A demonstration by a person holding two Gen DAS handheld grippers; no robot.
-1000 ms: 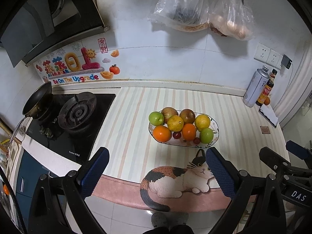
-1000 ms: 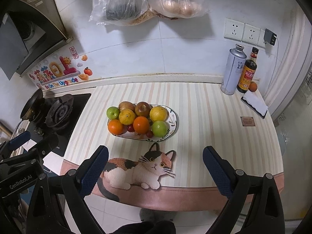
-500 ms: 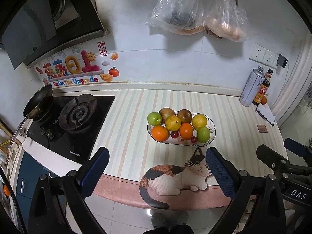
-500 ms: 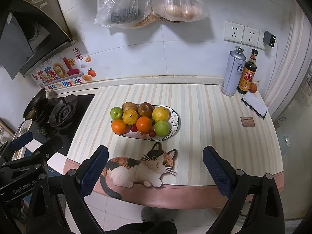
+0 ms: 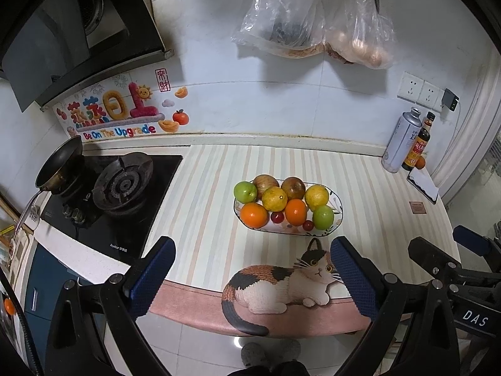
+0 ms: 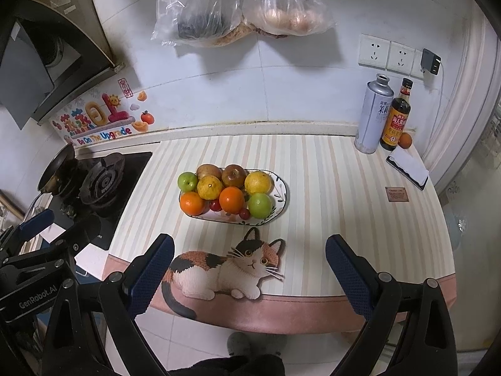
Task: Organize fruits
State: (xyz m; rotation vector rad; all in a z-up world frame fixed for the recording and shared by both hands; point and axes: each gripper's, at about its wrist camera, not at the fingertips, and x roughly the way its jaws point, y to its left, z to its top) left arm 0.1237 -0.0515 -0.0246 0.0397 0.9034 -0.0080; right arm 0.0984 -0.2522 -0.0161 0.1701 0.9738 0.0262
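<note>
Both grippers hang above the counter's front edge with jaws spread wide and nothing between them: the left gripper [image 5: 250, 277] over the cat mat [image 5: 281, 285], the right gripper [image 6: 249, 272] over the same mat's head end. At 12 o'clock from each lies the plate [image 6: 280, 192] on the striped counter [image 6: 328, 188], just beyond the cat's ear. On it, two oranges [image 6: 231, 200] sit along the near side with small red fruits [image 6: 215, 205], perhaps cherries, tucked between them; a green apple [image 6: 259, 205] is at the plate's 4 o'clock and another at 10; two yellow citrus [image 6: 257, 182] and two brownish fruits [image 6: 234, 175] fill the far side. At 10 o'clock stands the stove [image 5: 122, 185] with a pan [image 5: 59, 161]. At 2 o'clock, by the wall, stand a can [image 6: 374, 112] and a sauce bottle [image 6: 397, 119], touching. Two bags [image 6: 200, 9] hang on the wall at 12.
</note>
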